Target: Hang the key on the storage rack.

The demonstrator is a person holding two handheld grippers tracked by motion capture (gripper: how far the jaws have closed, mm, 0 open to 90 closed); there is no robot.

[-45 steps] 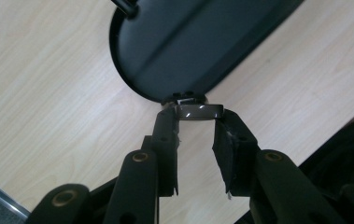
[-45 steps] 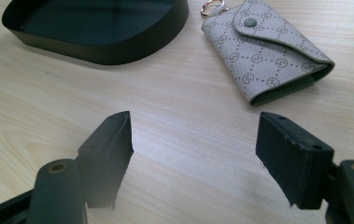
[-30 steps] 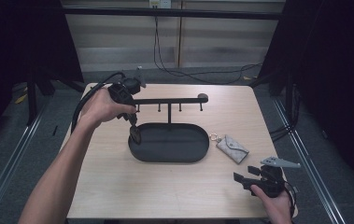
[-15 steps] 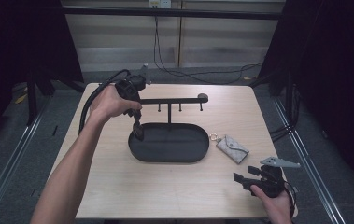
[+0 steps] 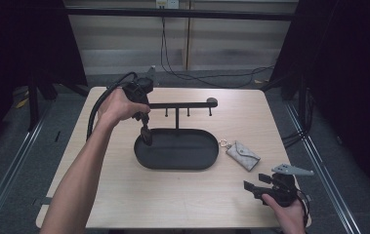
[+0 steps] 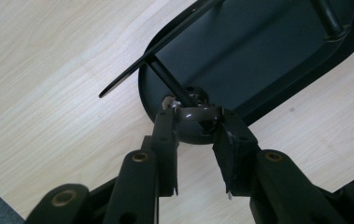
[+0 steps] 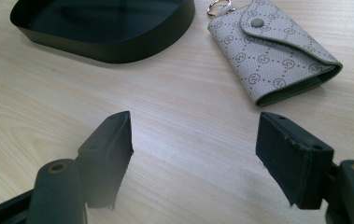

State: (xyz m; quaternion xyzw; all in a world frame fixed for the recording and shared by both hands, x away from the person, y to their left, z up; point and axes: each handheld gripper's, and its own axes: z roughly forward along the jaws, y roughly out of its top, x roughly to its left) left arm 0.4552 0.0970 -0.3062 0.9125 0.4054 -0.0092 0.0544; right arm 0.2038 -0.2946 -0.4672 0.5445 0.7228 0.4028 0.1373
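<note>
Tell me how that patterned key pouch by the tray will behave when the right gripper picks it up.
The key pouch looks like soft fabric with a snapped flap, so it will probably flex rather than stay stiff. It lies flat on the table, so it seems unlikely to roll. Its small metal ring may dangle when lifted.

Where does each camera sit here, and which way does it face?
High view: above the near table edge, looking forward and down; both forearms, left tool, right tool.
Left gripper view: on the left tool, facing the black tray; jaws clamp a dark ring.
Right gripper view: low, facing the key pouch; jaws apart.
All share the tray.
</note>
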